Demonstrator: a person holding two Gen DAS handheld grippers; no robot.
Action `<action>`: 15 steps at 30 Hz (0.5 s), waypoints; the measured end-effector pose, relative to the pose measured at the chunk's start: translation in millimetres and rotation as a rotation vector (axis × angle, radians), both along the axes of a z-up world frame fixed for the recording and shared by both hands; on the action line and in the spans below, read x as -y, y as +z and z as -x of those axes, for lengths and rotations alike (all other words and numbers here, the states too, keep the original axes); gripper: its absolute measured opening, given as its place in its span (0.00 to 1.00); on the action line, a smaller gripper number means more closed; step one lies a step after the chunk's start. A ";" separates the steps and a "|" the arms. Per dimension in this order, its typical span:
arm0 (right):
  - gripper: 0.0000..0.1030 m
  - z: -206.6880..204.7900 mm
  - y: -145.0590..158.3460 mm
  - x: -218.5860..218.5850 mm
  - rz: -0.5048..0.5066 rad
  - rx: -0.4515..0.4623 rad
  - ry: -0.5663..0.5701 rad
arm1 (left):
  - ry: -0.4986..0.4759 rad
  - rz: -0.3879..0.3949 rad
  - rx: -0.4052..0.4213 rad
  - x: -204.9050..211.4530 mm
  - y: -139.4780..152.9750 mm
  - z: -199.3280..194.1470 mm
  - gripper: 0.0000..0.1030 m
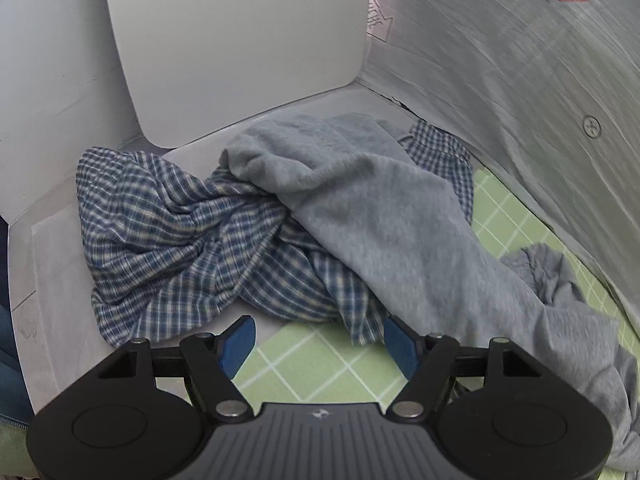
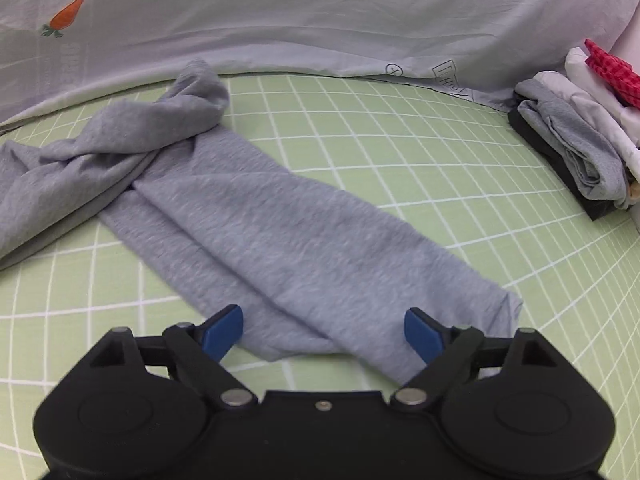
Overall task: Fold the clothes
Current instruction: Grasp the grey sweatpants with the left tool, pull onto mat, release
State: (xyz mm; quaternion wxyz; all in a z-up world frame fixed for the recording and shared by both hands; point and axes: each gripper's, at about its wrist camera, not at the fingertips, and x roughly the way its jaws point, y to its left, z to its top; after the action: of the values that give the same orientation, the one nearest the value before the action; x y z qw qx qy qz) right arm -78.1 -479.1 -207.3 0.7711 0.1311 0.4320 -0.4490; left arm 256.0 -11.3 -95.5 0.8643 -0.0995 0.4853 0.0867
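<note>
The grey garment (image 2: 256, 216) lies stretched on the green checked sheet (image 2: 400, 152), long axis running far-left to near-right, seemingly half-twisted. Its near end sits between the right gripper (image 2: 323, 330) fingers, spread wide, gripping nothing.

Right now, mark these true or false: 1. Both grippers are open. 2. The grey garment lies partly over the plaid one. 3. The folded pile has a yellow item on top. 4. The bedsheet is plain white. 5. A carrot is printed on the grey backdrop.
1. True: the left gripper and right gripper stand open, gripping nothing.
2. True: the grey garment drapes over the plaid garment.
3. False: a red checked item tops the folded pile.
4. False: the bedsheet is green with white grid lines.
5. True: the carrot is on the backdrop.
</note>
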 end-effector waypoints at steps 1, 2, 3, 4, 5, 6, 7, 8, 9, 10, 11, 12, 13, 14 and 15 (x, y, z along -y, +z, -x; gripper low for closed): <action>0.95 -10.7 -1.0 -11.8 -0.002 -0.001 0.012 | 0.020 0.003 -0.001 -8.7 0.7 -11.4 0.75; 0.96 -21.4 -2.0 -23.6 -0.004 -0.002 0.025 | 0.042 0.021 0.000 -21.0 1.1 -24.2 0.76; 0.96 -32.1 -3.1 -35.3 -0.006 -0.002 0.037 | 0.056 0.060 0.003 -32.3 0.6 -34.6 0.77; 0.97 -42.8 -4.1 -47.1 -0.008 -0.003 0.049 | 0.066 0.104 0.007 -42.7 -0.3 -44.0 0.78; 0.97 -52.3 -4.7 -55.9 -0.002 -0.008 0.072 | 0.076 0.149 0.011 -53.0 -1.1 -53.3 0.78; 0.97 -66.2 -5.7 -67.7 0.016 -0.021 0.101 | 0.085 0.187 0.013 -61.4 -2.5 -62.0 0.78; 0.97 -77.4 -6.5 -76.9 0.038 -0.036 0.118 | 0.089 0.201 0.014 -66.7 -4.8 -70.5 0.78; 0.97 -87.6 -6.5 -85.0 0.059 -0.049 0.127 | 0.092 0.206 0.014 -71.0 -7.3 -78.9 0.78; 0.97 -97.9 -6.4 -93.1 0.080 -0.063 0.137 | 0.087 0.191 0.012 -72.2 -10.0 -86.2 0.77; 0.97 -106.8 -6.4 -100.2 0.096 -0.072 0.142 | 0.080 0.170 0.012 -71.9 -12.4 -92.6 0.76; 0.97 -114.1 -6.4 -105.5 0.105 -0.078 0.148 | 0.073 0.150 0.013 -71.4 -14.7 -98.8 0.75; 0.97 -120.2 -6.2 -110.3 0.110 -0.083 0.152 | 0.063 0.136 0.019 -70.1 -15.7 -102.7 0.68; 0.97 -126.3 -6.0 -115.0 0.115 -0.088 0.156 | 0.053 0.124 0.028 -68.6 -16.3 -105.7 0.53; 0.97 -129.5 -5.9 -117.0 0.117 -0.093 0.162 | 0.036 0.116 0.034 -67.0 -16.2 -107.8 0.44; 0.97 -132.8 -5.7 -118.9 0.120 -0.099 0.168 | 0.022 0.112 0.037 -65.8 -15.4 -108.4 0.24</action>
State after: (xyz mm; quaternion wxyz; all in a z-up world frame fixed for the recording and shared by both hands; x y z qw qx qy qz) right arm 54.6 -360.1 -213.1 0.7904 0.0259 0.4513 -0.4135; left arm 364.4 54.5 -111.0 0.8653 -0.1545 0.4722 0.0669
